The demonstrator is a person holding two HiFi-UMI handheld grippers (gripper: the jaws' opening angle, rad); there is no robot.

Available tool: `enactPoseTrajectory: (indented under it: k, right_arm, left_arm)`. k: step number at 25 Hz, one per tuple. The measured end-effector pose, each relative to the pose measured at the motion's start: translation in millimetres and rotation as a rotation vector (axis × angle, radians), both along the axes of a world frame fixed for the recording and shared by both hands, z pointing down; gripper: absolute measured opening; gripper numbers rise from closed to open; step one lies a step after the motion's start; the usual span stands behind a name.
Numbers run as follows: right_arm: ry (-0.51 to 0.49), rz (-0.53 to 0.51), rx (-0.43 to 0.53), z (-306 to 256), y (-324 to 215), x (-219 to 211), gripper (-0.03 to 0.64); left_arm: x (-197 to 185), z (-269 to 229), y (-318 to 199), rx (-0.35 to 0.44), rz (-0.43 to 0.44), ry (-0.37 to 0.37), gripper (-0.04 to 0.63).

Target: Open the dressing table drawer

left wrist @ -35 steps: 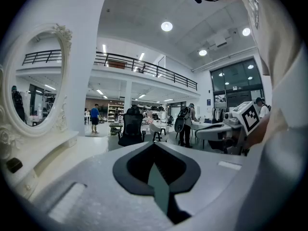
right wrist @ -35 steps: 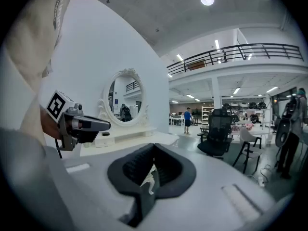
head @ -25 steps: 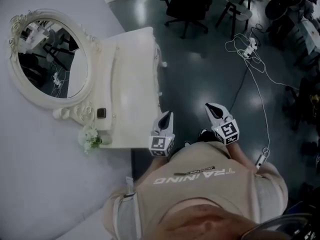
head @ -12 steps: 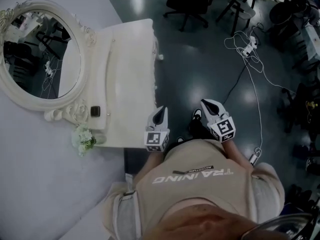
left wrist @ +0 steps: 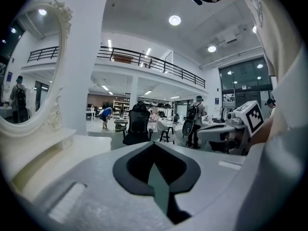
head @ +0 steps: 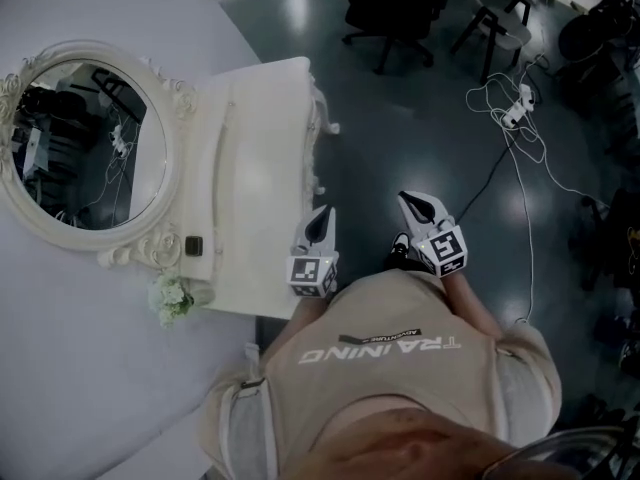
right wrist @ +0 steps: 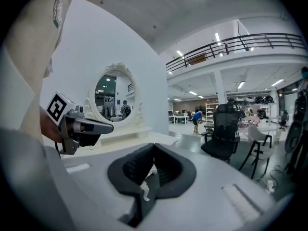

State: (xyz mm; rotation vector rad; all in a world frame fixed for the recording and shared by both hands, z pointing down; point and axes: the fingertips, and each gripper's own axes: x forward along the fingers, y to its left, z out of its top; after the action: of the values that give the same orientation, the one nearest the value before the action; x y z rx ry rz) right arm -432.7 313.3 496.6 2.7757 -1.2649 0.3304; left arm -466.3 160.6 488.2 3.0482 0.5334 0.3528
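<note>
**Standing side-on, nothing gripped yet**

Both tools hang just in front of the person's chest, pointing ahead and slightly downward. The white left gripper [head: 322, 216] with its square-marker cube has its dark pads pressed together on nothing, as its own view confirms. The matching right gripper [head: 412, 200] also has its tips meeting with nothing held.

The ornate white dressing table [head: 255, 158] with its oval framed mirror [head: 85, 148] lies to the left of both grippers. Its long axis runs the same way the grippers point. The drawer front [head: 318, 163] therefore faces sideways toward them, not head-on. From this steep overhead angle that face shows only edge-on. The drawer looks closed, but exactly where it sits along the front is hard to tell. A small white knob [head: 331, 128] juts from the front ahead of the left gripper's tip and is probably a pull.

The left gripper is clearly the nearer one, just beside the table's near front corner and not touching it. The right gripper is farther out over the dark floor [head: 420, 118]. In my judgement, the coming move depends on the left gripper turning leftward to face the front, opening, and closing on a knob.
</note>
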Motion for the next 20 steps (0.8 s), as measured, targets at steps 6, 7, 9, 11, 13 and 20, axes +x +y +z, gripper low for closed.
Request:
enactPoseTrajectory:
  k: [6,7,9,11,13,20]
  right_arm:
    - [0.009,-0.038,-0.015,9.6,32.8,75.0,0.003]
    - [0.005,-0.047,-0.02,12.4,38.5,87.2,0.003]
    - [-0.003,-0.054,-0.018,17.2,49.6,114.7,0.003]
    - [-0.002,-0.057,-0.011,19.4,58.4,144.4,0.003]
    - [0.001,-0.06,-0.002,20.0,63.9,169.6,0.003]
    - [-0.026,-0.09,0.001,42.6,66.1,221.4,0.003]
  left_arm:
    - [84.1,8.0,38.2,0.02,0.009,-0.005,0.006]
    - [98.2,11.2,44.4,0.022,0.007,-0.009,0.006]
    - [126.9,15.7,55.2,0.026,-0.005,-0.007,0.006]
    - [155.0,17.9,64.6,0.016,-0.023,-0.006,0.006]
    - [177.5,19.4,74.5,0.007,-0.029,-0.012,0.006]
    - [220.5,22.3,78.8,0.043,-0.048,-0.039,0.006]
